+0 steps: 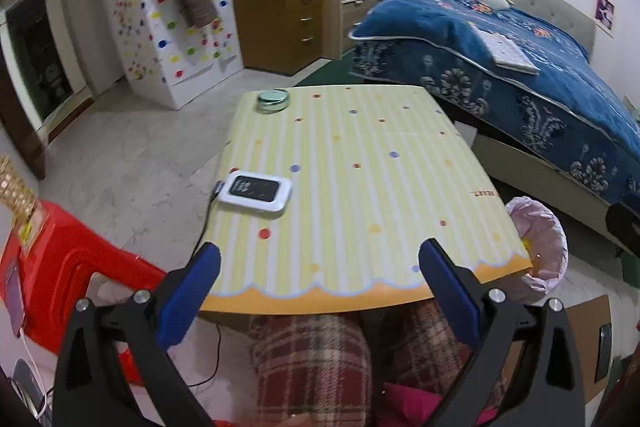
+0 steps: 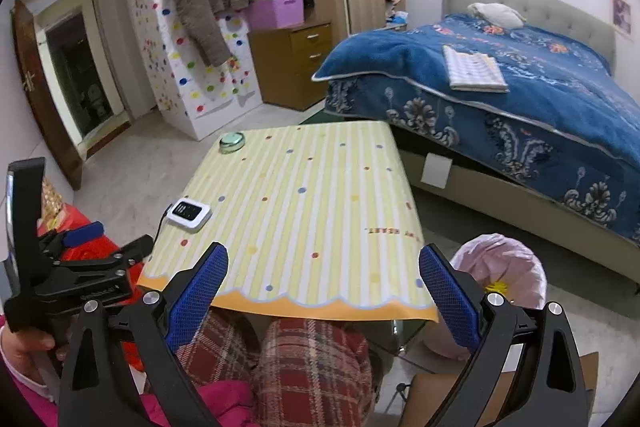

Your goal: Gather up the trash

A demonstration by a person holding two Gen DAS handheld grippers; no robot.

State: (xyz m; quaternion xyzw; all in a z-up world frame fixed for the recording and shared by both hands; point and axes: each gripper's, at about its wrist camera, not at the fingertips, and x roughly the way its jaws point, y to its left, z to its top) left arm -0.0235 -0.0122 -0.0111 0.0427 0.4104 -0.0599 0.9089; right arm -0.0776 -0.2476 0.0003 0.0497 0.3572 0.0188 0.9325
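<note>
Waste bin (image 1: 548,251) partly hidden behind the counter (image 1: 360,187) edge; its contents cannot be identified. Bed (image 2: 540,99) cut off at the right picture edge

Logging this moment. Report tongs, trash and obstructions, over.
Left tongs open, empty; right tongs open, empty. Pink-lined bin beside table, right side. Table holds white device and green dish; nothing blocking.

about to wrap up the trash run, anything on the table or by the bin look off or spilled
Nothing looks spilled or damaged. The table holds only a round green tin at its far left corner and a white device with a cable near the left edge. The pink-lined bin stands upright beside the table. Both grippers, left and right, are open and hold nothing.
</note>
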